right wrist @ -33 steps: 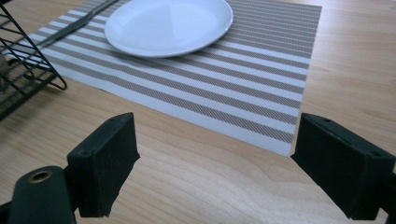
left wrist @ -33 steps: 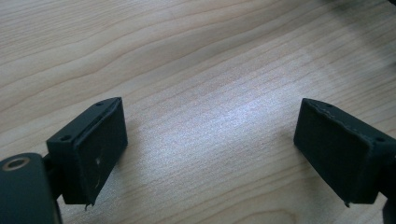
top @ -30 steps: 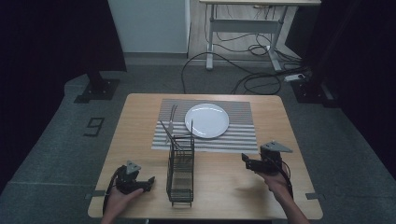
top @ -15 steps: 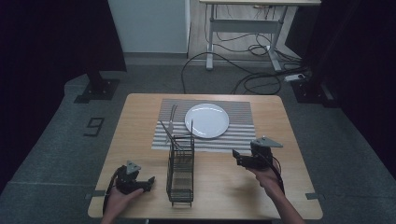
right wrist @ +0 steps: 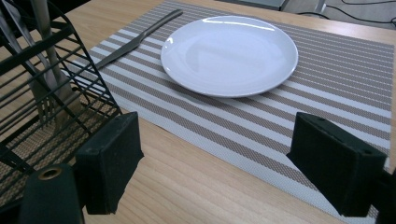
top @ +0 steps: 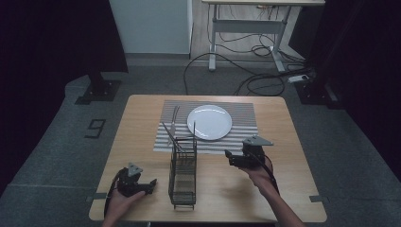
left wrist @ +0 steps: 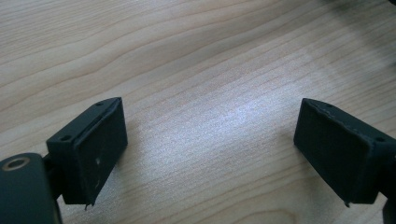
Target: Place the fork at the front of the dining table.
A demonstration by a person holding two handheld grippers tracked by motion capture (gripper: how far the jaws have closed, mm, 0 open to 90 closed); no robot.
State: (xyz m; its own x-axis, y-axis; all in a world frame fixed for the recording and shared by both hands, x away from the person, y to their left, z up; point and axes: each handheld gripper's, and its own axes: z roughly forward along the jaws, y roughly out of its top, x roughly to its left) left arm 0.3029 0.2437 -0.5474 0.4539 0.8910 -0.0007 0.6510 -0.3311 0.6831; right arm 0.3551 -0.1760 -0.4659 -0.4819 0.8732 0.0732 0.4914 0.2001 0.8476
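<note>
Right gripper [top: 230, 156]: my jaws apart, aimed at the black wire cutlery rack [top: 183, 172] to fetch its fork [right wrist: 46, 100]
Left gripper [top: 150, 183]: jaws apart, idle over the wooden desk [top: 142, 113]
White round plate [top: 209, 122]: on the striped placemat [top: 246, 118], knife [right wrist: 135, 42] just left

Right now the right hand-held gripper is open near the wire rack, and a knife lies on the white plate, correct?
Not quite. The knife lies on the striped placemat beside the white plate, as the right gripper view shows. The right hand-held gripper is open near the wire rack.
</note>
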